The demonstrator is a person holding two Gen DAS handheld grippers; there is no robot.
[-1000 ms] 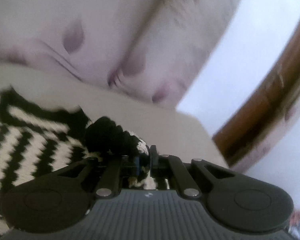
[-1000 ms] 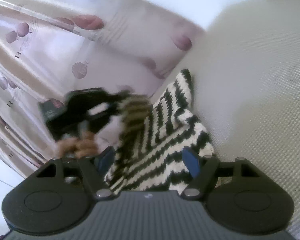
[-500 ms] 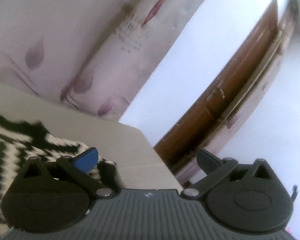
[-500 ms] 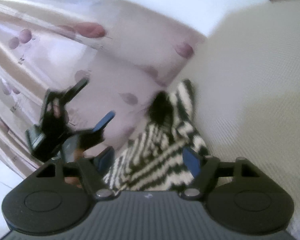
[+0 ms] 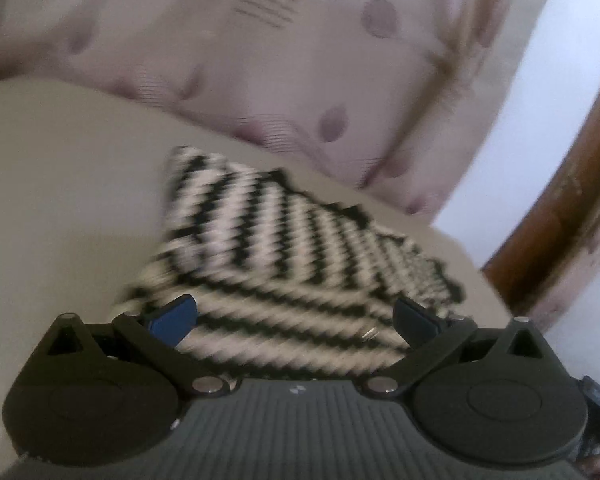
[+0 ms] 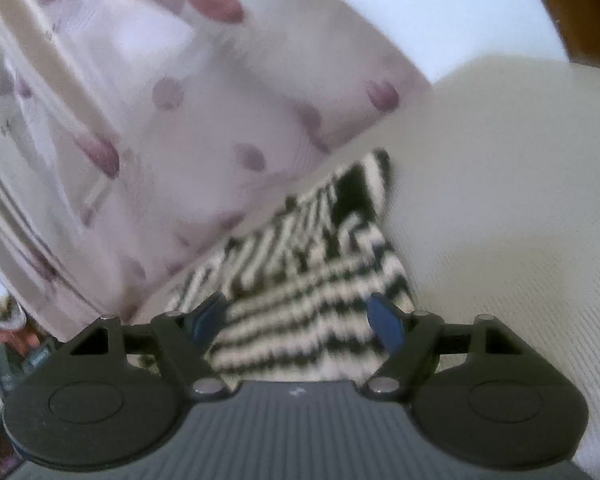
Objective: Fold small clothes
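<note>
Two hand-held grippers, left (image 5: 294,318) and right (image 6: 298,316), both spread wide, holding nothing, poised over striped knit garment (image 5: 300,248) lying on beige cushion (image 5: 60,184) near patterned curtain (image 6: 140,120). Apparently folded already, though blurred; best pressed flat, edges squared before release.

left gripper (image 5: 294,320): ribbed grey body showing a small white logo, black linkage arms sitting on round black discs, silver screws at pivots, blue finger pads (image 5: 172,316). right gripper (image 6: 300,318): showing identical build, same blue pads (image 6: 386,320).
</note>
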